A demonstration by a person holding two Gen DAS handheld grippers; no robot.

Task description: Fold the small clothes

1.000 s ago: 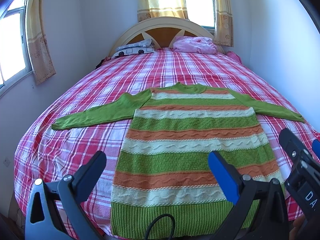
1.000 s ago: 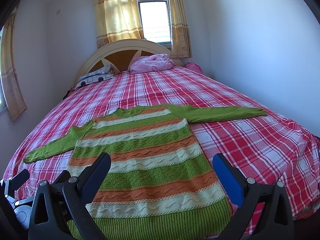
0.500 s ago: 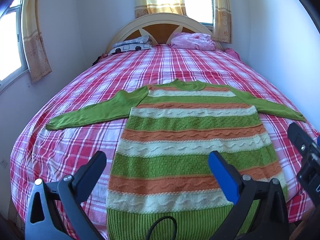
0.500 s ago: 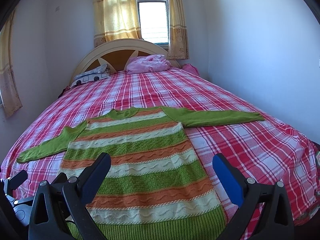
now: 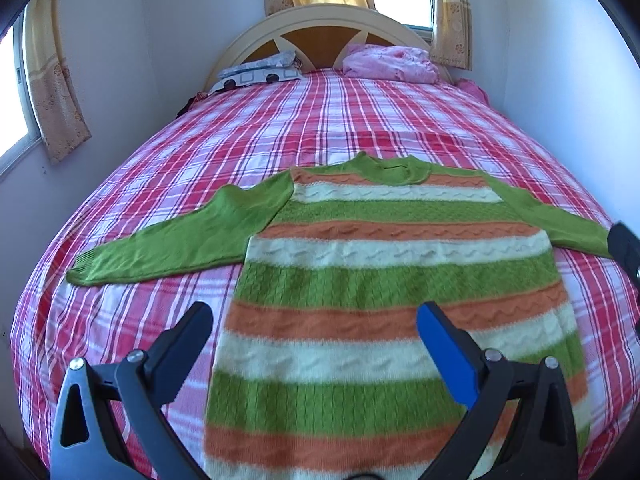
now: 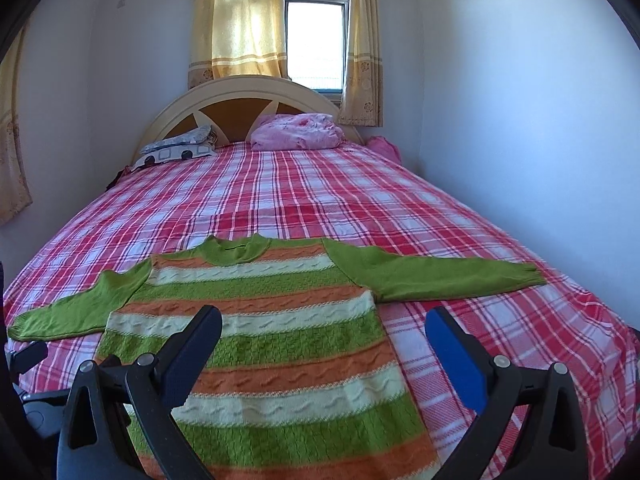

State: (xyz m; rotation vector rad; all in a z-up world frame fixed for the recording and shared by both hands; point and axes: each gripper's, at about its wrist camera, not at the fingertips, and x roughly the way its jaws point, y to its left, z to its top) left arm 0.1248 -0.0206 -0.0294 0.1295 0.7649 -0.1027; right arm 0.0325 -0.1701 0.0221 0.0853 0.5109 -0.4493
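- Since a second ago you have brought both tools forward and lower over the bed: the sweater fills more of each view, and its hem has slid under the bottom edge of the left wrist picture.
- Left wrist view: your left tool (image 5: pixel 314 334) stands wide, holding nothing, its black finger over the bare plaid bedspread (image 5: pixel 248 132) and its blue finger over the sweater's lower stripes. The striped sweater (image 5: pixel 384 264) lies flat and face up on the bed, neck towards the headboard (image 5: pixel 336 24), both sleeves spread outward. The left sleeve (image 5: pixel 176 240) ends in a ribbed cuff well apart from the tool. A dark part at the right edge is probably your other tool.
- Right wrist view: your right tool (image 6: pixel 324 340) is also wide and empty, straddling the sweater's right side edge. The right sleeve (image 6: pixel 436 276) stretches out flat beyond it.
- Handling, as a judgement: the knit looks soft, light and limp, with some stretch, so it will sag and drag when lifted. Pinch the cuffs or shoulder seams, where the ribbing gives the pads something thicker to bite, and fold each sleeve inward across the body first.
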